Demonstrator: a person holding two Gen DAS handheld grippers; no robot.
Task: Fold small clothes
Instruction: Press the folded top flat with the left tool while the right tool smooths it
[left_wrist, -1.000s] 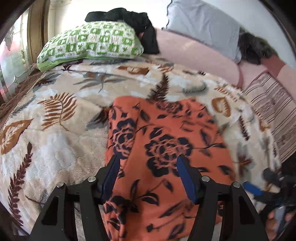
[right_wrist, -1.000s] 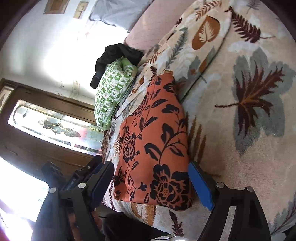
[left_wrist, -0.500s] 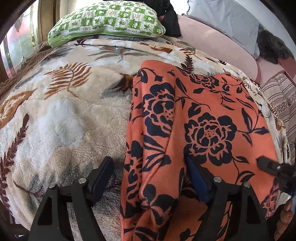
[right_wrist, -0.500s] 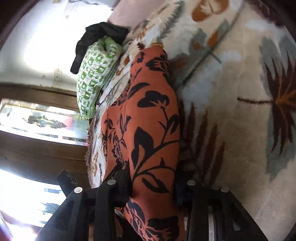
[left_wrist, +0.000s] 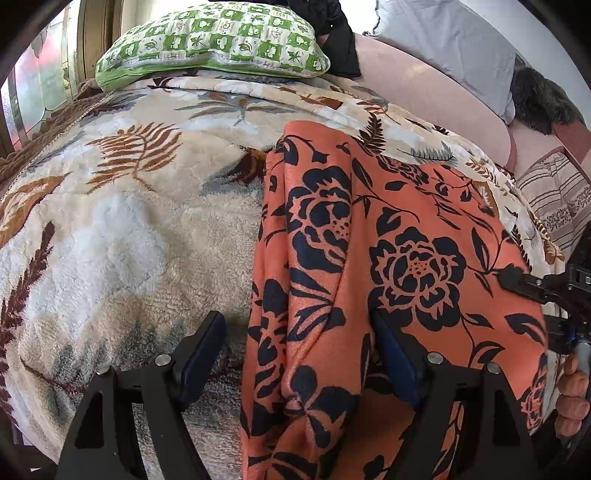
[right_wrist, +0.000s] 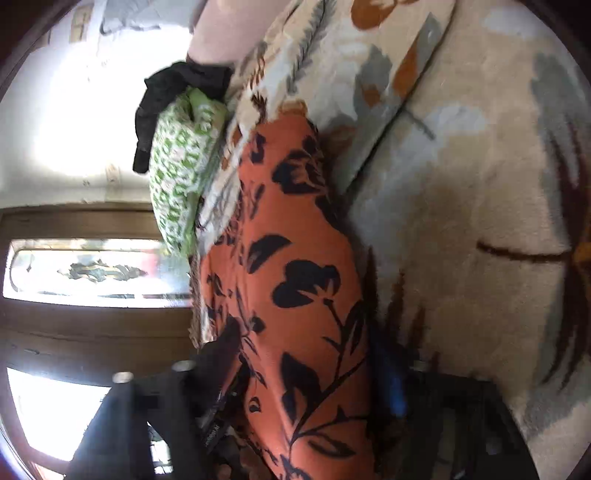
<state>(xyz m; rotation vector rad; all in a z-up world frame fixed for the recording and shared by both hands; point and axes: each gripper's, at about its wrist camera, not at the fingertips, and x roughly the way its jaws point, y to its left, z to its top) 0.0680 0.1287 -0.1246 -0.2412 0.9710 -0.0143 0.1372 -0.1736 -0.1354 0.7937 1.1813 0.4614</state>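
A: Left wrist view: orange floral garment (left_wrist: 388, 266) lies folded on the leaf-print blanket (left_wrist: 110, 240), near the bed's front edge. Left gripper (left_wrist: 299, 354) fingers spread wide, straddling the garment's left folded edge. Left pad sits on blanket, clear of the cloth; right pad lies against the cloth, no pinch.

B: Right side?

A: Only the right wrist view shows the grip. Right gripper (right_wrist: 306, 373) fingers closed in on the garment (right_wrist: 295, 266), pinching a raised ridge of it between the pads. Frame is blurred, so exact pad contact is soft, but cloth fills the gap.

B: Left view catch the right gripper at all?

A: Just its tip (left_wrist: 517, 282) at the right edge, over the garment's right side, plus a hand (left_wrist: 570, 395) below it. Can't read its jaws from there.

B: Surroundings?

A: Green checked pillow (left_wrist: 210, 40) at the far end of the blanket, black cloth (left_wrist: 332, 33) bunched behind it. Pink bolster (left_wrist: 424, 88) and grey pillow (left_wrist: 450, 37) further right, striped cushion (left_wrist: 554, 192) at the edge. Right view adds a wooden door with glass panel (right_wrist: 92, 273). Nothing lies on top of the garment.
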